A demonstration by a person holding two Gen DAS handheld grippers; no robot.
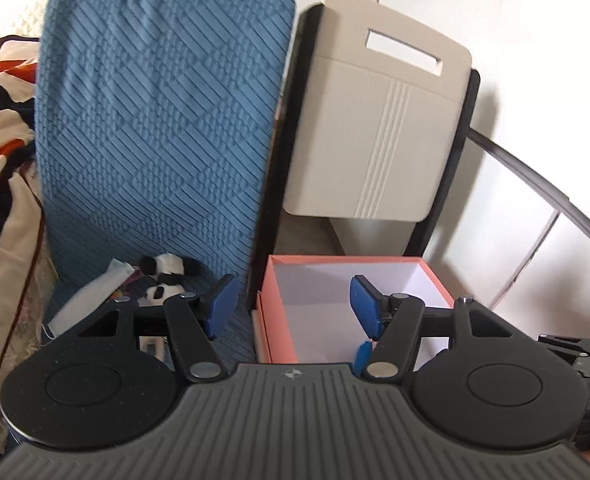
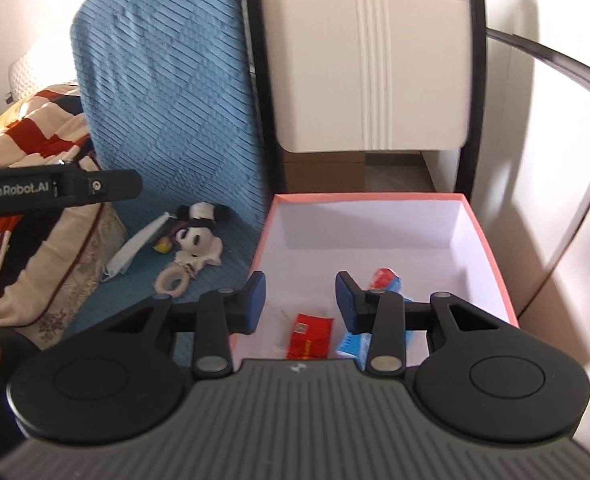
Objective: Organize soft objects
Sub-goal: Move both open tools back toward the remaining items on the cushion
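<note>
Lying on the blue seat (image 2: 231, 256), left of the pink box (image 2: 491, 264), the soft toy (image 2: 199, 236) waits. Both grippers are empty: left gripper (image 1: 291, 304) wide, right gripper (image 2: 300, 300) narrower. Left looks nearer, maybe.

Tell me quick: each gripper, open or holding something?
Left gripper: open, nothing between its pads.
Right gripper: open, empty, above the pink box.
</note>
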